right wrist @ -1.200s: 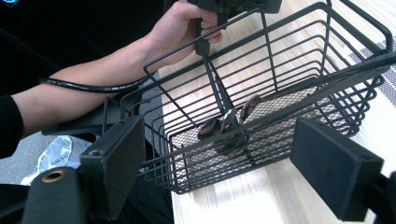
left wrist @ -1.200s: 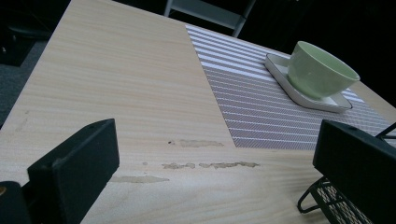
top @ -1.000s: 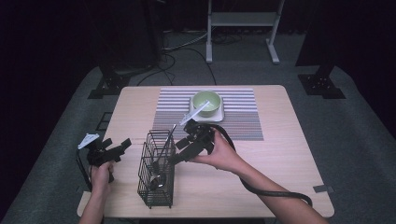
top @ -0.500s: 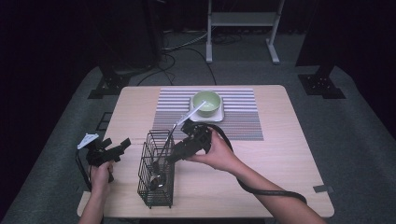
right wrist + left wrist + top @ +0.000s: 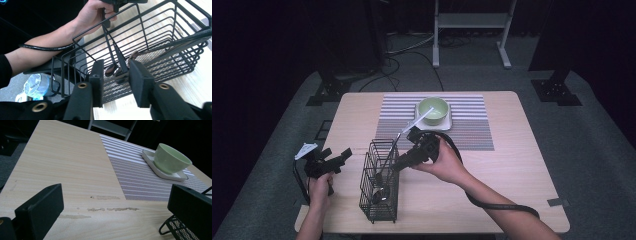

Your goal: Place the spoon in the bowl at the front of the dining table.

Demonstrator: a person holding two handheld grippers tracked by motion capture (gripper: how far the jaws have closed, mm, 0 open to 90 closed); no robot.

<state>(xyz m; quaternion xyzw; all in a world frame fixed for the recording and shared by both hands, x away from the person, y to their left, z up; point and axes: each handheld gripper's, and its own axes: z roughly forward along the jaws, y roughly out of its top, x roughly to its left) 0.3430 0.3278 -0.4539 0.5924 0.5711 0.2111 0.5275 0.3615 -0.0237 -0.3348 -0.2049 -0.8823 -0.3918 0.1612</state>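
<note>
My right tongs (image 5: 401, 161) at the wire basket (image 5: 379, 181)
Jaws slightly apart at its rim, gripping nothing; left tongs (image 5: 333, 158) wide apart (beside it) over the bench (image 5: 512, 165).

Black wire basket (image 5: 379, 182) upright on table (image 5: 512, 165), holding perhaps spoons (image 5: 379, 192).
</note>
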